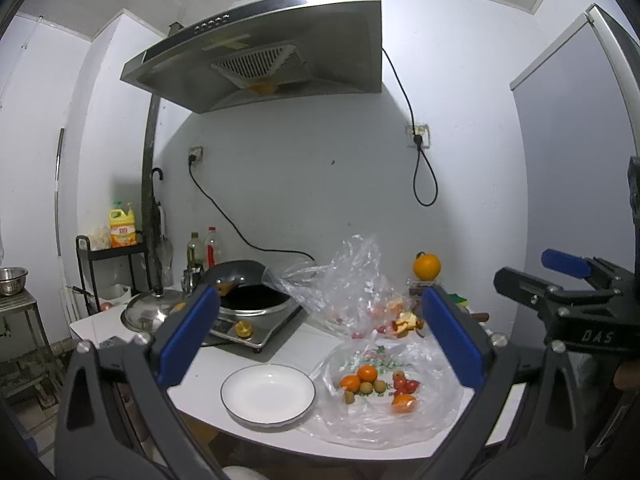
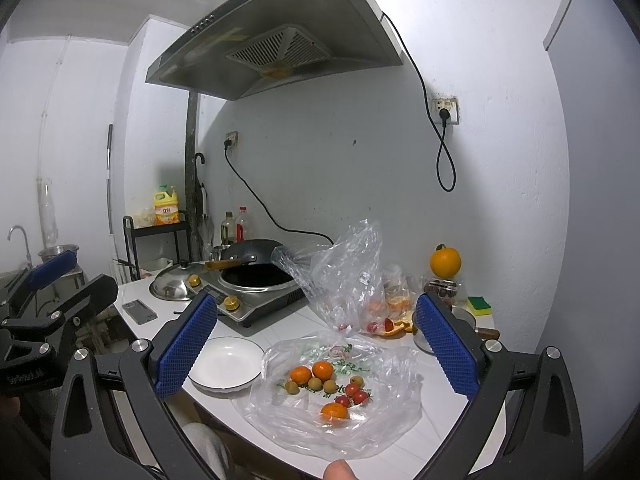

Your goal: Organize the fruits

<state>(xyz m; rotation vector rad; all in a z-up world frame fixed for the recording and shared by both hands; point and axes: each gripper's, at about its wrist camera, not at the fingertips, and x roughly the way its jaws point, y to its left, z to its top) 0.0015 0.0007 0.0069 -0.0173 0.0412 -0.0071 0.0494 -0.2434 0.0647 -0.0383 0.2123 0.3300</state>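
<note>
Currently on the white counter [image 2: 440, 432]: one flat plastic bag [image 2: 384, 428] holding small oranges [image 2: 322, 370], red tomatoes [image 2: 352, 389] and brownish round fruits [image 2: 314, 384]; one bare white plate [image 2: 226, 363] just left of it. Left gripper [image 1: 320, 338]: fingers spread wide, holding nothing, hanging above the plate and bag. Right gripper [image 2: 316, 346]: likewise wide apart, nothing held. Behind: crumpled bag [image 2: 340, 276], wok [image 2: 256, 268] on cooktop, large orange [image 2: 445, 262] on a jar.

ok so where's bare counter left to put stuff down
Bare counter shows between the phone and the white plate, and along the front right corner past the fruit bag. The plate itself is empty. Behind the bag it is crowded: upright clear bag, peels, induction cooker.
</note>
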